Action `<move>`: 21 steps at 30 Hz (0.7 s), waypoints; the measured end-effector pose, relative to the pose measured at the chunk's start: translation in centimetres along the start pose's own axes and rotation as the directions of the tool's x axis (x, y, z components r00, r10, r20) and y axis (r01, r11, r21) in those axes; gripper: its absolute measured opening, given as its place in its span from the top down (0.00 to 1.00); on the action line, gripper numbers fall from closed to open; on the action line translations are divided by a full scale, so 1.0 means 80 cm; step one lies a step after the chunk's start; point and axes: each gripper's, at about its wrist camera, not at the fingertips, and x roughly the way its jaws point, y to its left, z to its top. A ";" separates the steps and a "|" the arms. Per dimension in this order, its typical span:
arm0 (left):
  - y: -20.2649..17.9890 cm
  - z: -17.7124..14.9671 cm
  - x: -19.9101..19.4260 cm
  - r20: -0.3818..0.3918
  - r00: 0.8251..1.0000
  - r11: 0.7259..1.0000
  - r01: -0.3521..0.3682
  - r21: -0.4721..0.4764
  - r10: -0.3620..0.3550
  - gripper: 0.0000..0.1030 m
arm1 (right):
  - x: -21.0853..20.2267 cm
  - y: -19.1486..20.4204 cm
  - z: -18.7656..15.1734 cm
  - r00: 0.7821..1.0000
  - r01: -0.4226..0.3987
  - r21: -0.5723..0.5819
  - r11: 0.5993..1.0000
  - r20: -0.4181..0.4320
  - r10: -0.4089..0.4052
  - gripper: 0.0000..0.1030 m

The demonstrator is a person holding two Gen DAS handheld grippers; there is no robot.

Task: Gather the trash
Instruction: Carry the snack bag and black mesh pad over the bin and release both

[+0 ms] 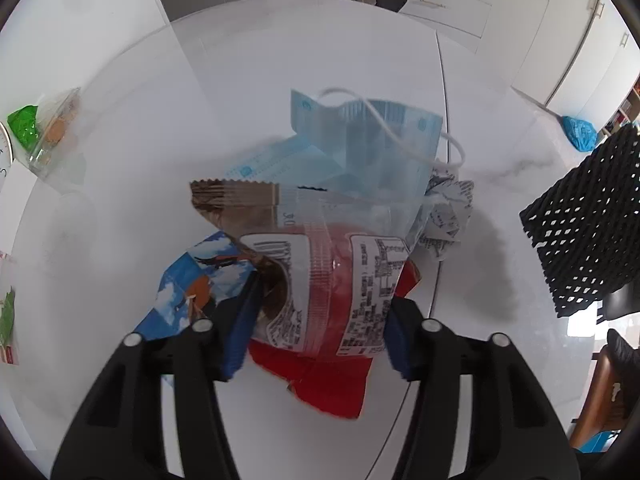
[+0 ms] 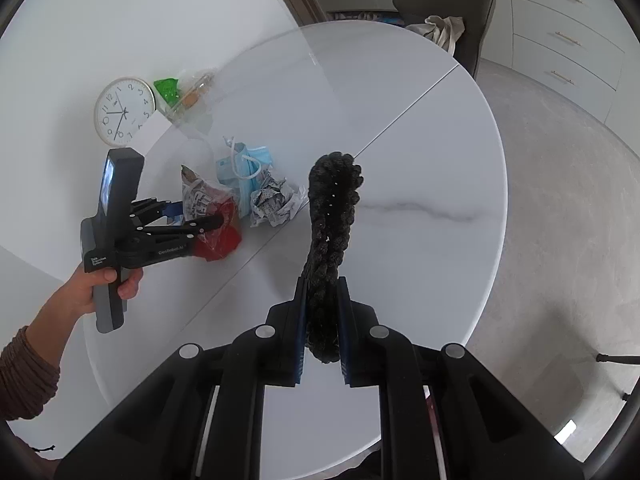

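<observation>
A pile of trash lies on the round white table (image 2: 400, 140). In it are a red snack wrapper with a clear printed front (image 1: 340, 280), a brown wrapper (image 1: 236, 200), a blue printed wrapper (image 1: 192, 280), a blue face mask (image 1: 360, 140) and crumpled newspaper (image 1: 448, 208). My left gripper (image 1: 320, 328) points down into the pile, and its pads press both sides of the red wrapper, which bulges between them. My right gripper (image 2: 323, 320) is shut on a black mesh bag (image 2: 332, 240), which it holds above the table right of the pile; the bag also shows in the left wrist view (image 1: 584, 224).
A wall clock (image 2: 124, 110), a green bag (image 2: 168, 88) and a clear container (image 1: 52, 136) lie at the table's far left. A blue crumpled item (image 1: 580, 132) sits near the right edge. A dark chair (image 2: 444, 4) stands behind the table. A hand (image 2: 92, 284) holds the left gripper.
</observation>
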 end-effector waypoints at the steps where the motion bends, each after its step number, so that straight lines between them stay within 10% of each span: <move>1: 0.002 -0.001 -0.005 0.009 1.000 1.000 0.003 -0.004 -0.003 0.52 | -0.002 0.001 -0.001 1.000 -0.002 0.000 1.000 0.007 0.002 0.85; 3: 0.005 -0.002 -0.021 0.027 0.999 1.000 0.023 -0.020 -0.023 0.64 | -0.005 0.002 -0.002 1.000 -0.007 -0.003 1.000 0.014 0.007 0.85; 21: -0.053 -0.088 -0.207 0.160 0.983 0.994 0.098 -0.053 -0.089 0.60 | -0.082 -0.005 -0.057 0.994 -0.009 -0.008 1.000 0.105 0.010 0.85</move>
